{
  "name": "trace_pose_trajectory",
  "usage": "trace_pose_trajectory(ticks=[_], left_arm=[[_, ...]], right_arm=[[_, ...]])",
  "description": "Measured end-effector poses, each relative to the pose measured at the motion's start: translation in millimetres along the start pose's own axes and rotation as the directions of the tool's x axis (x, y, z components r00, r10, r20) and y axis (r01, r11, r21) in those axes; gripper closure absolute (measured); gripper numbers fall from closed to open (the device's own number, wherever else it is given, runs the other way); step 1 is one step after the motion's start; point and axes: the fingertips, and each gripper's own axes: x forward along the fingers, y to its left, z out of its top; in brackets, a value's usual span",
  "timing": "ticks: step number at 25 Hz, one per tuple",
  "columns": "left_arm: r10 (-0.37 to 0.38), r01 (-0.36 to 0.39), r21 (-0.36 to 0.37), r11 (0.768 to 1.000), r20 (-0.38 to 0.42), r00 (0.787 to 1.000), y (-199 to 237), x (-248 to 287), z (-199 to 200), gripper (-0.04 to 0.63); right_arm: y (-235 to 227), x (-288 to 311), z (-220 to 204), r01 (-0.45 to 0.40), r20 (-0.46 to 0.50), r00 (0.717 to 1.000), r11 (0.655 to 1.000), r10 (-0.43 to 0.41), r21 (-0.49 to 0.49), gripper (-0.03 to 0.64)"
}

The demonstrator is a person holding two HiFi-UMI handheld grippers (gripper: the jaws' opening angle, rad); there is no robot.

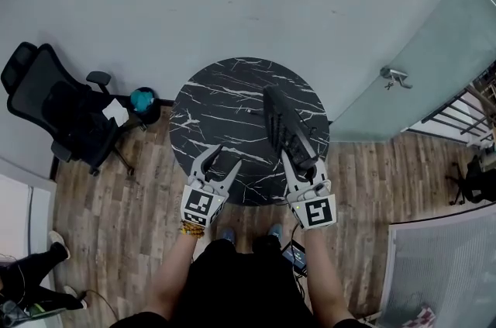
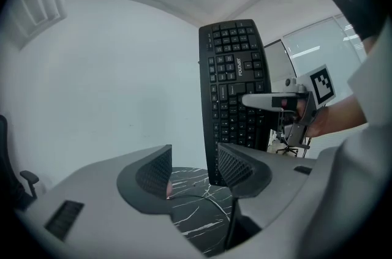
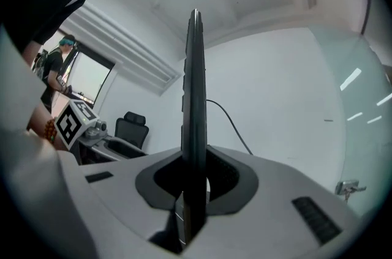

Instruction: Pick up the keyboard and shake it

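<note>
My right gripper (image 1: 304, 167) pinches the keyboard (image 1: 285, 123) by its end, holding it on edge over the table (image 1: 221, 98). My left gripper (image 1: 218, 158) hangs spread and empty beside it.

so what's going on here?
A person with a gripper in each hand stands at a round marble table. The right gripper is shut on a black keyboard, holding it on edge over the table. The left gripper is open and empty beside it.
</note>
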Motion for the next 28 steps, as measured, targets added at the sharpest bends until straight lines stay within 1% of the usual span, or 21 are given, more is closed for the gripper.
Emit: trace_pose_trajectory(ticks=[1,3,5,6,8,10,12,16,18,21,22,23,26,28], left_arm=[[0.0,0.0,-0.002,1.0,-0.001,1.0,-0.3,-0.4,-0.9,0.357],[-0.001,0.001,-0.008,1.0,-0.006,1.0,-1.0,-0.4,-3.1,0.357],[-0.003,0.003,-0.012,1.0,-0.007,1.0,-1.7,-0.4,-4.6,0.357],[-0.004,0.004,-0.013,1.0,-0.005,1.0,-2.1,-0.8,-4.6,0.357],[-0.004,0.004,-0.015,1.0,-0.001,1.0,-2.1,-1.5,-4.3,0.357],[-0.003,0.003,-0.016,1.0,-0.003,1.0,-1.2,-2.0,-5.2,0.357],[-0.001,0.001,-0.017,1.0,-0.006,1.0,0.0,-3.0,-6.7,0.357],[0.003,-0.003,-0.017,1.0,-0.01,1.0,0.2,-5.2,-8.5,0.357],[0.004,-0.004,-0.011,1.0,-0.012,1.0,-0.6,-6.1,-10.4,0.357],[0.004,-0.005,-0.01,1.0,-0.031,1.0,-2.1,-6.9,-18.6,0.357],[0.004,-0.005,-0.013,1.0,-0.039,0.999,-2.4,-6.9,-21.9,0.357],[0.005,-0.006,-0.017,1.0,-0.044,0.999,-2.7,-7.2,-24.6,0.357],[0.007,-0.008,-0.029,1.0,-0.043,0.999,-4.5,-8.9,-27.0,0.357],[0.004,-0.005,-0.031,0.999,-0.04,0.999,-6.9,-9.3,-27.4,0.357]], right_arm=[[3.2,1.0,0.9,-0.003,-0.014,1.0,0.999,0.002,-0.043,0.548],[8.2,1.7,-1.9,-0.012,-0.074,0.997,0.992,0.003,-0.125,0.548],[11.0,2.1,-3.4,-0.009,-0.128,0.992,0.981,-0.016,-0.195,0.546],[12.1,3.0,-2.6,-0.002,-0.139,0.99,0.973,-0.031,-0.232,0.546],[14.9,6.5,0.2,0.011,-0.137,0.989,0.946,-0.059,-0.324,0.546],[19.0,10.9,0.9,0.009,-0.138,0.988,0.907,-0.074,-0.422,0.546],[23.9,14.0,-2.0,-0.004,-0.157,0.984,0.877,-0.081,-0.481,0.546],[31.2,17.5,-7.9,-0.021,-0.185,0.978,0.846,-0.092,-0.533,0.546],[36.2,18.7,-12.7,-0.036,-0.204,0.974,0.816,-0.101,-0.577,0.545],[44.8,18.7,-20.6,-0.066,-0.234,0.965,0.76,-0.115,-0.647,0.545],[46.2,18.2,-21.8,-0.072,-0.24,0.963,0.748,-0.119,-0.659,0.545],[46.3,17.7,-21.7,-0.072,-0.242,0.962,0.744,-0.124,-0.664,0.545],[41.1,16.7,-18.9,-0.052,-0.238,0.961,0.752,-0.142,-0.657,0.545],[40.3,16.6,-21.7,-0.057,-0.247,0.958,0.747,-0.146,-0.663,0.545]])
